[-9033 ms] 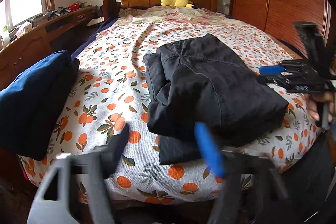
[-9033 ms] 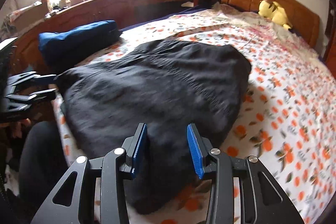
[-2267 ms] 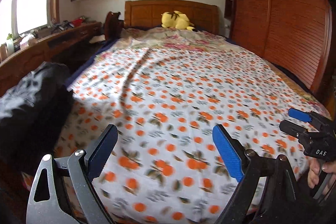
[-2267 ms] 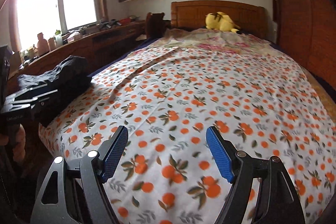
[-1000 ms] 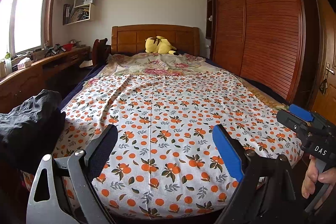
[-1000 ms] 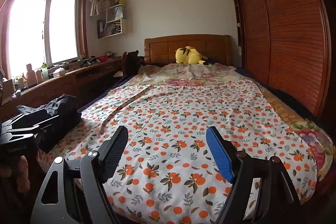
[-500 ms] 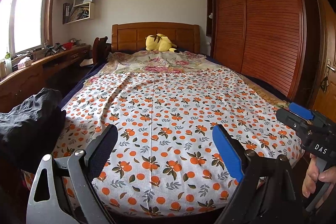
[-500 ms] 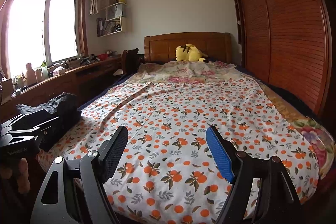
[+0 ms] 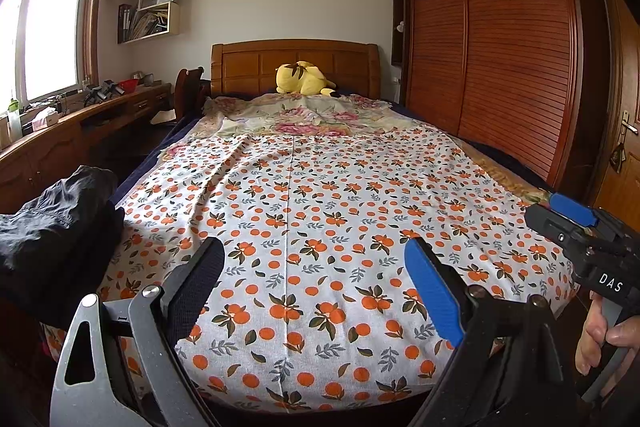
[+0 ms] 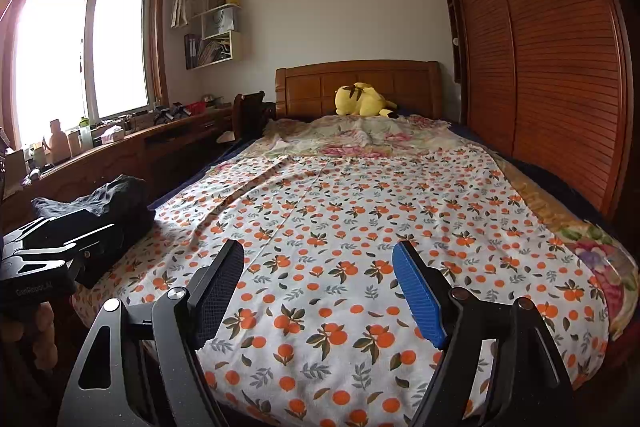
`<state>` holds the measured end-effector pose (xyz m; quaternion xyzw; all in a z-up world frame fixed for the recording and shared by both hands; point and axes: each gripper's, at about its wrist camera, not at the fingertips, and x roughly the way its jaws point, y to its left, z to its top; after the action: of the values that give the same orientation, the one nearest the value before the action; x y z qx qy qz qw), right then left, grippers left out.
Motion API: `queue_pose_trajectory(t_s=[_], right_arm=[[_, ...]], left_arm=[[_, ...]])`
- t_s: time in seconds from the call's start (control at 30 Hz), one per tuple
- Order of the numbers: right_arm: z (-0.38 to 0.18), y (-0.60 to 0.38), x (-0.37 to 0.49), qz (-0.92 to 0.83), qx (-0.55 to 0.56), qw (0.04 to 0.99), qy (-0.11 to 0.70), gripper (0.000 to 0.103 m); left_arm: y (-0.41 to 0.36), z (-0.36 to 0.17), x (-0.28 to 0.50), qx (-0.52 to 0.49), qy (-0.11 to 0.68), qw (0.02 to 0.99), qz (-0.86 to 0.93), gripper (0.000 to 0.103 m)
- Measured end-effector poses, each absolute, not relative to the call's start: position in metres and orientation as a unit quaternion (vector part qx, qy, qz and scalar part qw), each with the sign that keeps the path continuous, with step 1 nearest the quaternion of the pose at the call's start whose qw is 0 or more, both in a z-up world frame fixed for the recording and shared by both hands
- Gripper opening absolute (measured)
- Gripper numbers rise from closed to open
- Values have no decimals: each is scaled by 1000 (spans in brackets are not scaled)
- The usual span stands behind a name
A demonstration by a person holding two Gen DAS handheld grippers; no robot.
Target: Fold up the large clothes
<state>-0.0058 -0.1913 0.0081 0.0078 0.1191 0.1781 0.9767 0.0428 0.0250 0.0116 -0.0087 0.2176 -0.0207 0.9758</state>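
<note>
Orange-print bed (image 9: pixel 304 211) filling the bedroom, left hand-held gripper (image 9: pixel 314 287) and right hand-held gripper (image 10: pixel 318 291) both hovering spread wide and gripping nothing, folded dark clothes (image 9: pixel 52 223) lying at nine o'clock, well apart.

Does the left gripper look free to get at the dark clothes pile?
Probably yes. The left gripper is open and empty, and the clothes pile lies at the bed's left edge with nothing between.
</note>
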Motion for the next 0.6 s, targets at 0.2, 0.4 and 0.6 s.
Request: queue_pose_trajectory(t_s=[0.2,0.4,0.6], right_arm=[[7,-191,-6,179,6,977,119,78],[7,-192,-6,180,6,976,119,78],[6,-193,-6,180,9,976,121,78]], left_arm=[[25,11,43,-9,219,975,-21,92],[26,11,42,-9,219,975,-22,92],[25,11,43,-9,220,975,-22,92]])
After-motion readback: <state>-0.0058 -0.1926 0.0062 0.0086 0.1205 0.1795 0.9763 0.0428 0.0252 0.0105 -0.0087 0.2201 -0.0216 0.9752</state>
